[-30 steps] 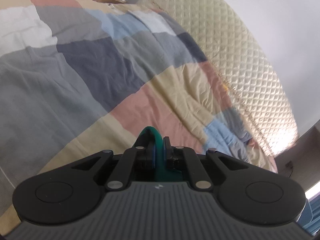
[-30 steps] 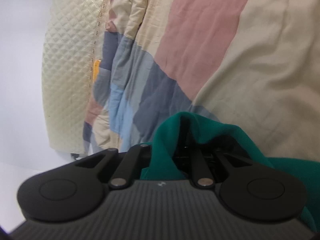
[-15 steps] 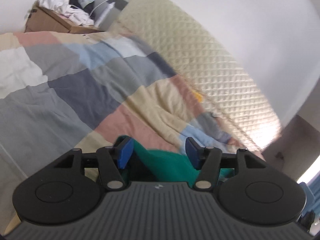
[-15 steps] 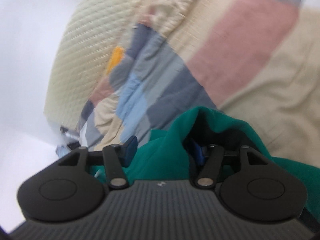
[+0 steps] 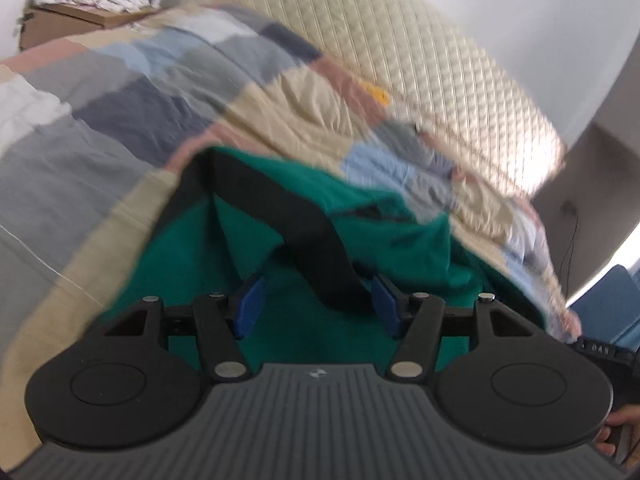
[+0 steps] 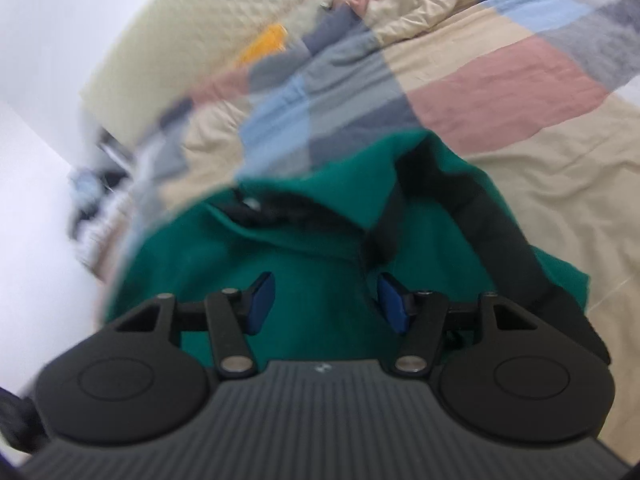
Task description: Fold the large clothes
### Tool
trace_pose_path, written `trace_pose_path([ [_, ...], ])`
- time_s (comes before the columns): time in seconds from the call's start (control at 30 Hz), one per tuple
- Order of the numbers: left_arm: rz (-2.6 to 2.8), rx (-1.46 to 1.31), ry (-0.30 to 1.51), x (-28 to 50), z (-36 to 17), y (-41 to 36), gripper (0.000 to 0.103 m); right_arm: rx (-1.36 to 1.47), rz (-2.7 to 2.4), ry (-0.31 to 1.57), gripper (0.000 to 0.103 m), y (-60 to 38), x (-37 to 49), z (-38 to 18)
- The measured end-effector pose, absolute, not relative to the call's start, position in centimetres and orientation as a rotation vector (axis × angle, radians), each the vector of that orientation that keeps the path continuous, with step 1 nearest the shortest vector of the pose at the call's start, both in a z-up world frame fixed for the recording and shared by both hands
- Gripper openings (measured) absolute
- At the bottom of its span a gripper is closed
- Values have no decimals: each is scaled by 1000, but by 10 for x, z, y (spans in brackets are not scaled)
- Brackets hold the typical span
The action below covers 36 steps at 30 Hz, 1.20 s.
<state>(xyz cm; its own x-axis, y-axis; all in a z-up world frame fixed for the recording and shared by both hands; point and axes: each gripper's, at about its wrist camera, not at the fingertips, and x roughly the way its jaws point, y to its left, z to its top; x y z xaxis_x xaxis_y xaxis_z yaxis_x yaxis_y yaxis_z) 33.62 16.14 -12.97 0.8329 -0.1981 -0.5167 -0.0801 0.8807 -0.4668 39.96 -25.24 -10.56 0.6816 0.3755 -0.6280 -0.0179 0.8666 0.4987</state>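
Both hand-held grippers have just let go. The left hand-held gripper (image 5: 316, 306) has its blue pads spread with only loose cloth lying below the gap, nothing pinched. The right hand-held gripper (image 6: 326, 302) looks the same, its jaws having just been opening, its pads apart over the fabric and pressing on nothing. The green garment (image 5: 280, 248) with its black stripe (image 5: 308, 236) lies on the bed (image 5: 80, 168), bunched rather than flat, on the patchwork cover just short of the quilted headboard (image 5: 440, 60). The main risk, as I judge it, is that the fold it has been dropped into does not hold: the cloth sits in humps, the stripe runs crooked across the heap, and a thick, soft garment like this tends to spring or slide open once released. A second risk is snagging, since both sets of pads hang close over loose folds, and pulling away at a slant could catch an edge and drag the layer askew. Both views are blurred, so the edges are hard to place; a regrasp aimed at the wrong layer would pick up two thicknesses and spoil the next fold. The soft, rumpled cover beneath may also shift along with the garment.
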Motion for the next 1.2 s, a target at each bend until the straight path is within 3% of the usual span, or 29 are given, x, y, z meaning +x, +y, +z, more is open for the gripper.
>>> trace_pose_path([
  [0.03,-73,-466,611,342,-136,155,64,462,229,816,49,-247,403,-112],
  [0.1,-62,-412,637,352,-146,145,64,435,217,828,41,-240,409,-123],
  [0.3,-20,-398,616,377,-154,147,63,367,184,782,35,-233,435,-118],
  [0.4,16,-390,592,398,-153,156,63,359,149,746,27,-231,455,-122],
  [0.9,108,-539,321,426,-152,215,61,755,102,554,26,-289,501,-136],
  [1.03,100,-541,284,411,-143,215,61,788,83,448,36,-304,484,-117],
  [1.2,128,-576,281,384,-135,216,62,694,68,493,39,-306,474,-106],
])
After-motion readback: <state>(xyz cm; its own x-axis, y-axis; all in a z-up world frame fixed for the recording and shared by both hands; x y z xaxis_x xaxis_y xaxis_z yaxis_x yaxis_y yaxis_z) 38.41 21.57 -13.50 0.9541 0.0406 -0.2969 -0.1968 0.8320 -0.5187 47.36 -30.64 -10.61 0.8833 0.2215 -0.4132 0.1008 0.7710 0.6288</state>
